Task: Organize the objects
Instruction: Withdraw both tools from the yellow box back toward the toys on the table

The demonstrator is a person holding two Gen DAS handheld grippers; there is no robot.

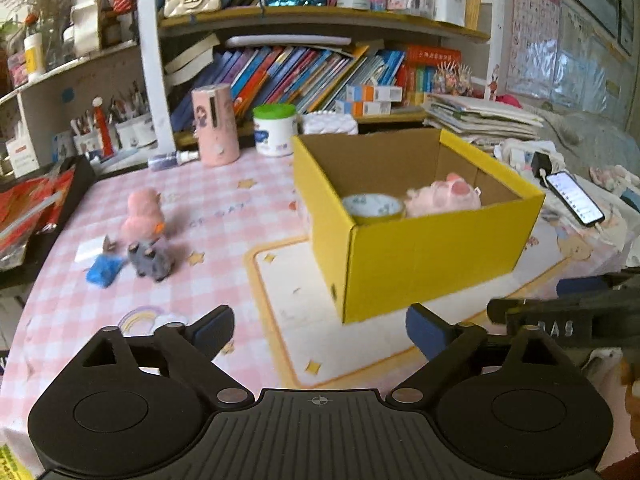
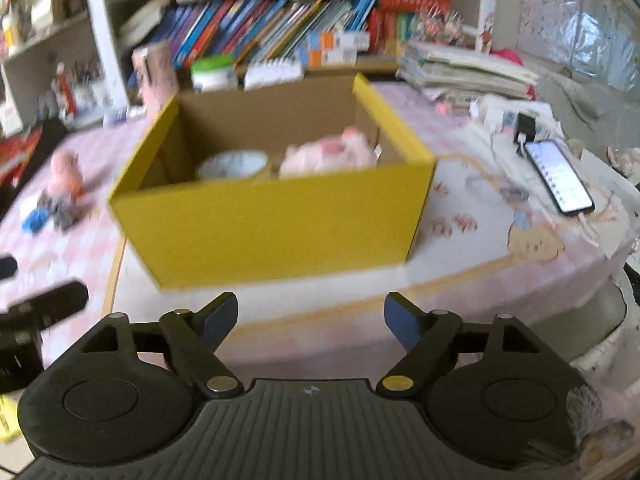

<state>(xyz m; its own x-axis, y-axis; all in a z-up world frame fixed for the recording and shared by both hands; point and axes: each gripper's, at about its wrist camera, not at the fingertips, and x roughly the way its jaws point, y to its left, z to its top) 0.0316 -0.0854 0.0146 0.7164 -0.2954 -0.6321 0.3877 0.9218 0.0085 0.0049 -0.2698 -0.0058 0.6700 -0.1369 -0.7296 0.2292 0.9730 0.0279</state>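
A yellow cardboard box stands open on the pink checked table. Inside it lie a roll of tape and a pink plush pig. Left of the box on the cloth lie a pink plush toy, a grey plush toy and a small blue toy. My left gripper is open and empty, near the table's front edge. My right gripper is open and empty in front of the box.
A phone lies on charge at the right. A pink cylinder, a green-lidded tub and a white case stand behind the box. Bookshelves fill the back. A paper stack lies at back right.
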